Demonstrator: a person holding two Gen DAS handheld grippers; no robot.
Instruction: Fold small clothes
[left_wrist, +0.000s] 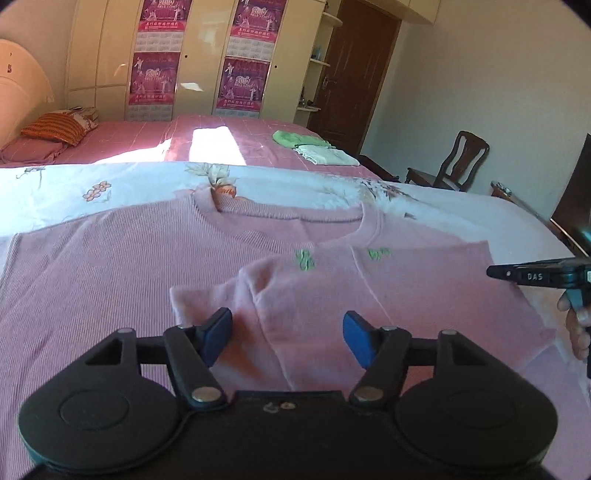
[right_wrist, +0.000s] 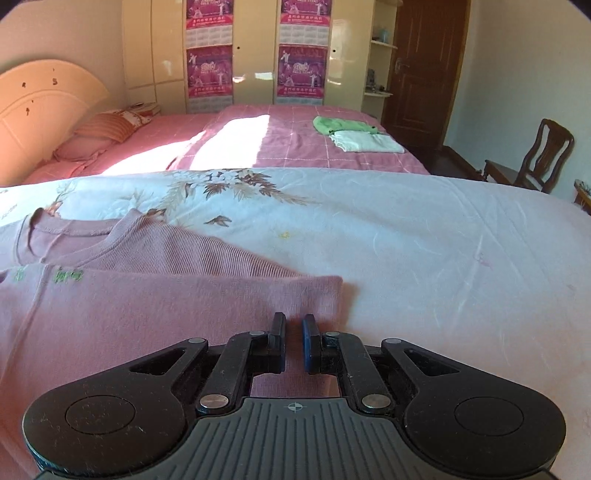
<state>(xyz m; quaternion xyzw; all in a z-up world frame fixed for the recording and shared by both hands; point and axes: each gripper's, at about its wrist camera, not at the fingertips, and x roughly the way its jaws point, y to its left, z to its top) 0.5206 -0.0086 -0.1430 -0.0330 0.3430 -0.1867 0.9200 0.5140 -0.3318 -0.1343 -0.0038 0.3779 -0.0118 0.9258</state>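
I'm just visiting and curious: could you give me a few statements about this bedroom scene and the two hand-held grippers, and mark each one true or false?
1. A pink top lies spread on the flowered sheet. True.
2. The left hand-held gripper is clamped on the cloth. False: its jaws stand apart, above the folded part of the top, pressing nothing.
3. The right hand-held gripper has its jaws nearly together. True.
4. A folded green piece and a folded white piece lie on the pink bed behind. True.
5. The wooden chair stands at the left by the headboard. False: it is at the right, near the door.
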